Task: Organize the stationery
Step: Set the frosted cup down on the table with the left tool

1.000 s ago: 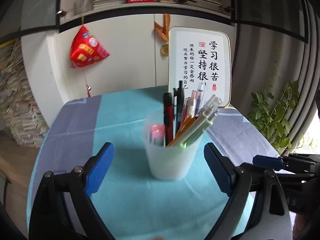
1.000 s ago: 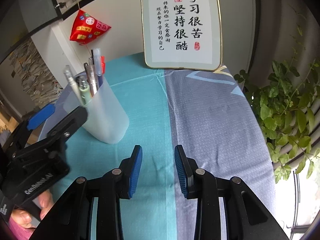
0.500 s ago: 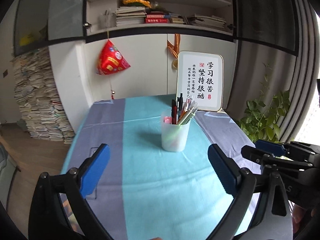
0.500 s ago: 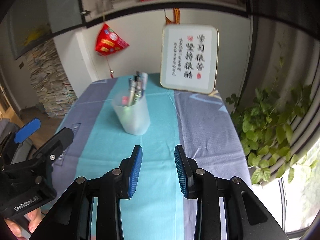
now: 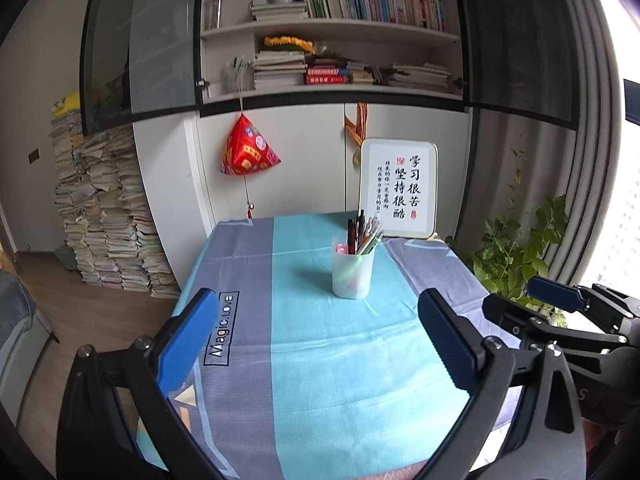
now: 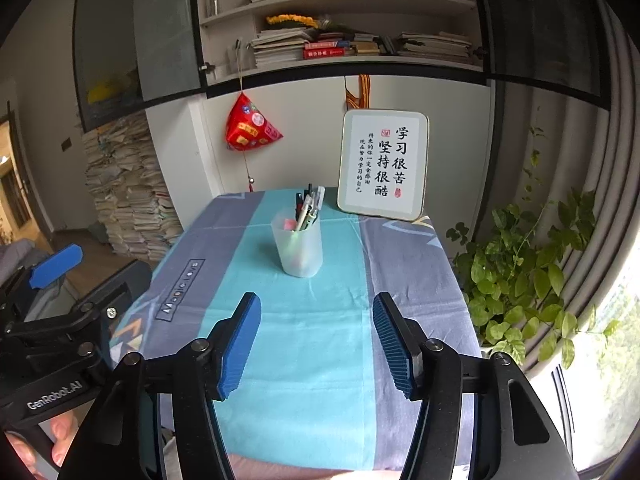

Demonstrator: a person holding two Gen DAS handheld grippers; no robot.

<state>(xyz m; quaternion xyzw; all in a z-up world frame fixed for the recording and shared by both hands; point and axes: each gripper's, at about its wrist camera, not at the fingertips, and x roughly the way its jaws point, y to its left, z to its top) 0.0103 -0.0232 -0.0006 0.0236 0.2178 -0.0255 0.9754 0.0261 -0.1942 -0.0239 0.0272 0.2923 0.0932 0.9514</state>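
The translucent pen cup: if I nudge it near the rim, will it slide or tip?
The pen cup is taller than wide and narrows toward its base, so it would probably tip. The pens lean to one side above the rim, likely making it top-heavy. The tablecloth may grip its base.

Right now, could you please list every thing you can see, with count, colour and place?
pen cup: one, translucent white, centre of table
pens: several, mixed colours, upright in the cup
tablecloth: one, teal and grey-blue, covering table
framed calligraphy sign: one, white, far edge of table, leaning on the cabinet
red ornament: one, hanging on the cabinet
plant: green, right of table
paper stacks: left, on floor
bookshelf: above cabinet
left gripper: blue pads, open, empty
right gripper: blue pads, open, empty
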